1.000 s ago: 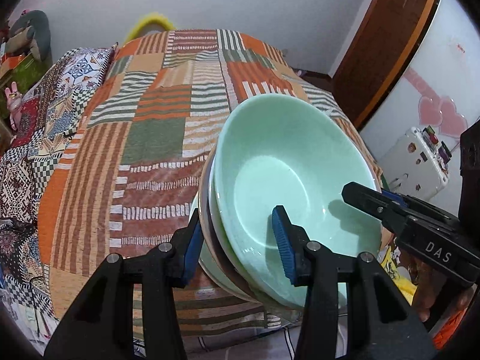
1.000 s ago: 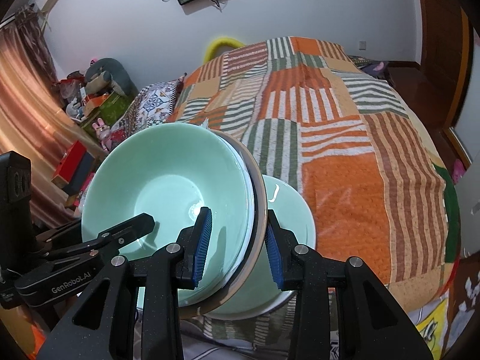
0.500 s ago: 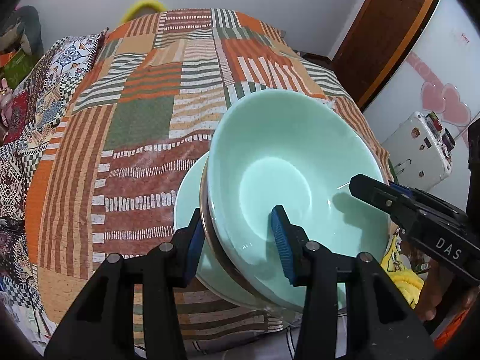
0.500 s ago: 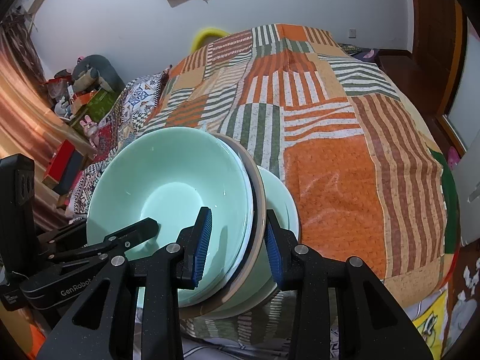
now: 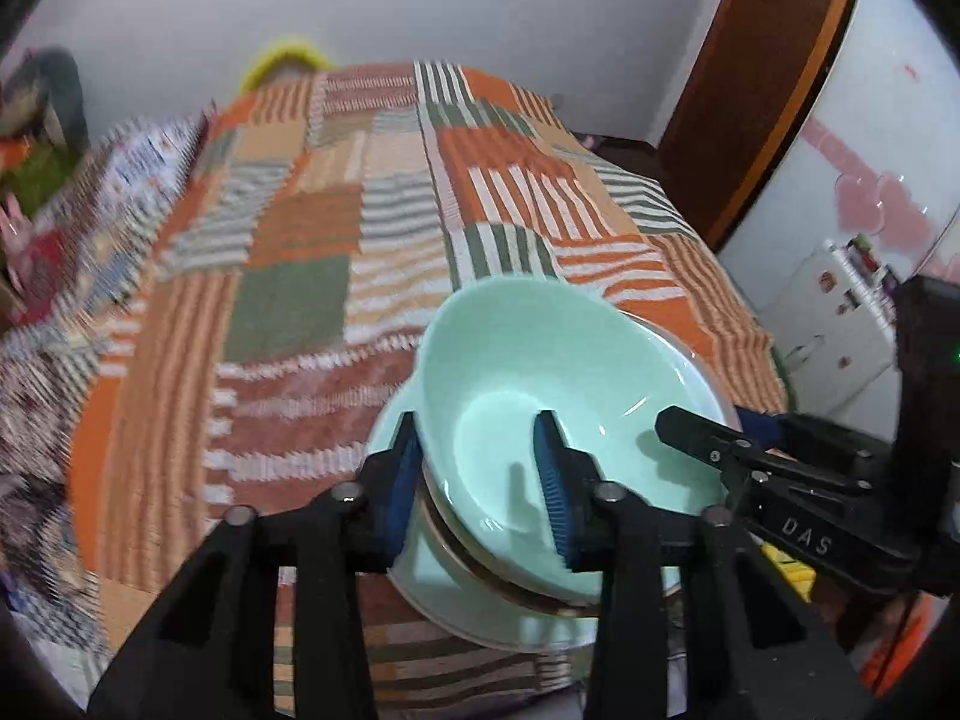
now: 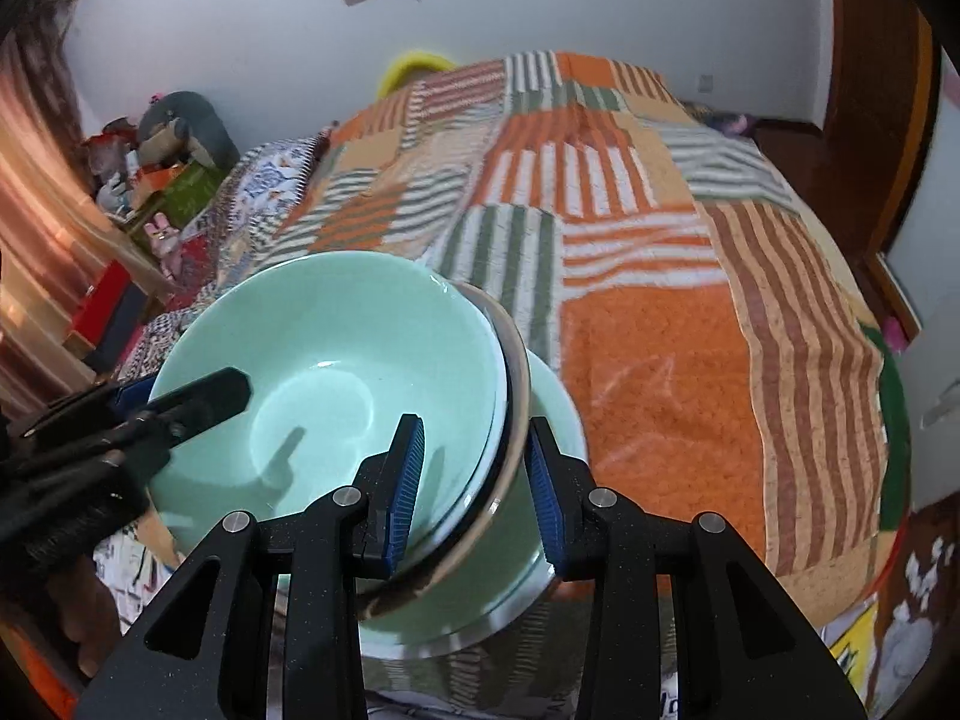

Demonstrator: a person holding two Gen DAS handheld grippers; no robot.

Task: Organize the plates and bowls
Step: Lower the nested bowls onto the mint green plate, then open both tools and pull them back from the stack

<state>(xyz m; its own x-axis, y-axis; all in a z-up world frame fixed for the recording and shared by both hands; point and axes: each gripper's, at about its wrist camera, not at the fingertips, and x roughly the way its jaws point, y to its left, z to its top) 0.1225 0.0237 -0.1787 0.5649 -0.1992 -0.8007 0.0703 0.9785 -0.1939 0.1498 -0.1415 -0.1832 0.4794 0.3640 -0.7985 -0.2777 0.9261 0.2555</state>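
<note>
Both grippers clamp bowl stack (image 5: pixel 540 396) rims (bed-edge).

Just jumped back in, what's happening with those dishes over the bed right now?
A person holds a tilted stack over the striped patchwork bedspread: a mint-green ceramic bowl on top, a brown-rimmed plate, and a mint-green plate underneath. The left gripper and the right gripper each clamp opposite rims. The left's jaws have just been closing on the stack.

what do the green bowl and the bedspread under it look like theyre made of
Green bowl: likely glazed ceramic, possibly melamine; smooth and glossy, with sharp highlights along its rim. Bedspread: woven or terry-like fabric, matte and nubbly, in striped patchwork.
</note>
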